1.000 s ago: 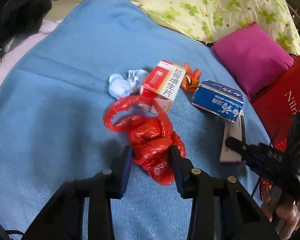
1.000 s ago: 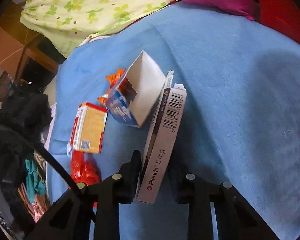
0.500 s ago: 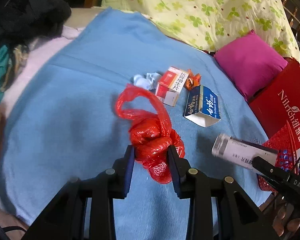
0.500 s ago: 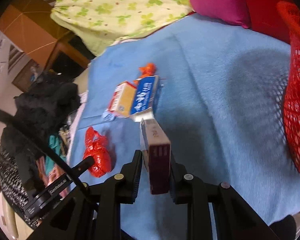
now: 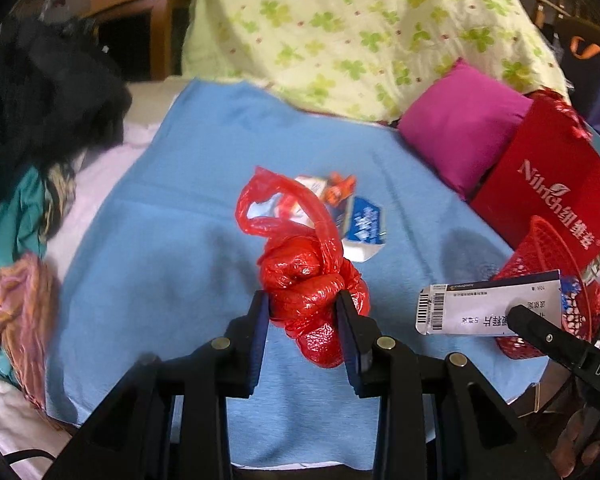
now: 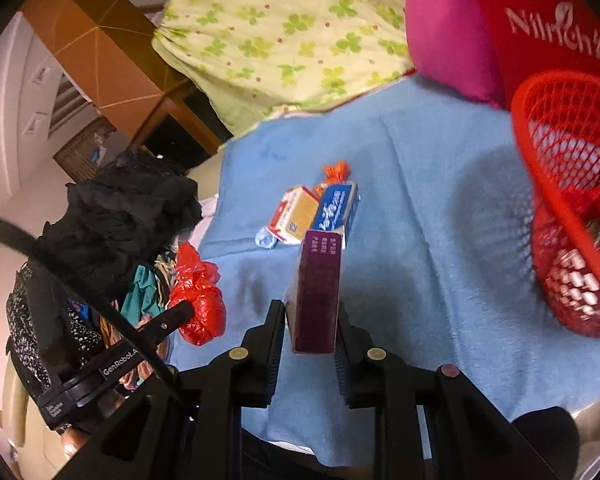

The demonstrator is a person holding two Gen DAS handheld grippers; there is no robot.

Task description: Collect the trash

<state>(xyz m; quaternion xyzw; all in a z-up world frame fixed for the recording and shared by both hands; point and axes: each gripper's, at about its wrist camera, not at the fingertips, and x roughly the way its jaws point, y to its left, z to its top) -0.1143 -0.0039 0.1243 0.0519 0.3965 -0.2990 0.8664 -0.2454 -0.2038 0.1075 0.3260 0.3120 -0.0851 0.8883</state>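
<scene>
A: Left gripper (image 5: 303,308)?
B: Closed on the crumpled red plastic bag (image 5: 312,276). Both pads press its knotted bulk; a loop of film stands up beyond the fingertips, and a lobe hangs below them. Bag is clear of the blue fleece blanket (image 5: 180,208) on the bed.

A: Right gripper (image 6: 309,322)?
B: Clamped on the long purple cardboard medicine box (image 6: 318,292), held by its near end, the far end sticking out ahead of the fingertips. In the left wrist view the same box shows its white face with a barcode, off to the right of the left gripper.

A: Where is the red plastic mesh basket (image 6: 532,168)?
B: Ahead and to the right of the right gripper, at the blanket's edge, tilted, rim towards the camera. Contents inside are blurred; cannot tell what they are.

A: Loose items on the blanket?
B: Clustered straight ahead of both grippers, well apart from them: a red-and-white cardboard box (image 6: 296,216), a blue-and-white open carton (image 6: 336,206) touching its right side, an orange crinkled wrapper (image 6: 336,170) just behind them, a small white crumpled tissue (image 6: 266,238) at the near left corner.

A: Background?
B: Magenta cushion (image 5: 464,120) and red paper bag with white lettering (image 5: 548,176) far right of the left gripper; green clover-print quilt (image 5: 340,28) beyond.
</scene>
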